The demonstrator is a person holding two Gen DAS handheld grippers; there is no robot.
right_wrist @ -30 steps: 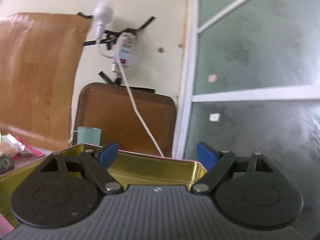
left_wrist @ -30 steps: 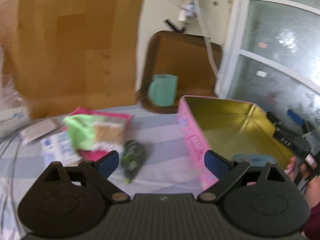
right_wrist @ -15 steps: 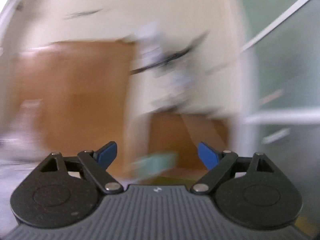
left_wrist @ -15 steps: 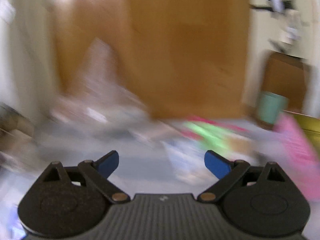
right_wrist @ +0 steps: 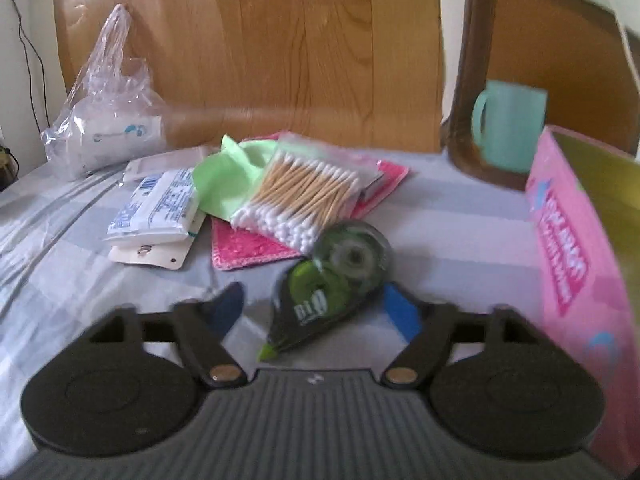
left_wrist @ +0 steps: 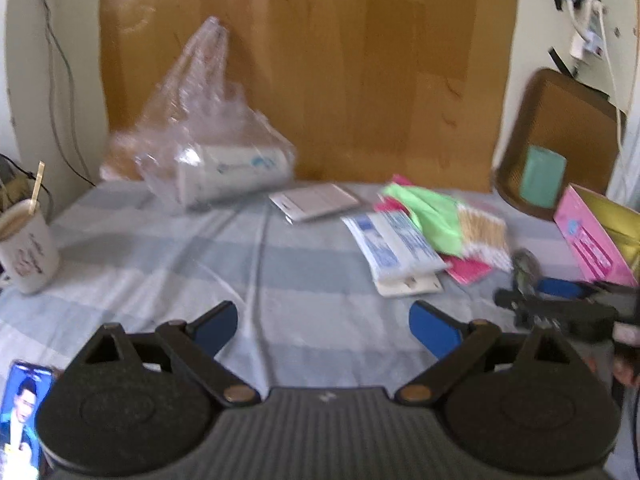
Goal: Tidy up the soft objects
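Note:
A pile of small items lies on the striped cloth: a bag of cotton swabs, a green cloth, a pink cloth, a white tissue pack and a green correction-tape dispenser. The pink tin box stands open at the right. My right gripper is open, its fingers on either side of the dispenser, not touching it. My left gripper is open and empty over bare cloth, left of the pile. The right gripper also shows in the left wrist view.
A clear plastic bag with a white roll lies at the back left. A white cup with a stick stands at the left, a phone near the front left. A teal mug sits on a brown tray. A wooden board leans behind.
Both grippers swung left, away from the pink box. The left one now faces the open cloth; the right one has come down around the tape dispenser. Both stay open.

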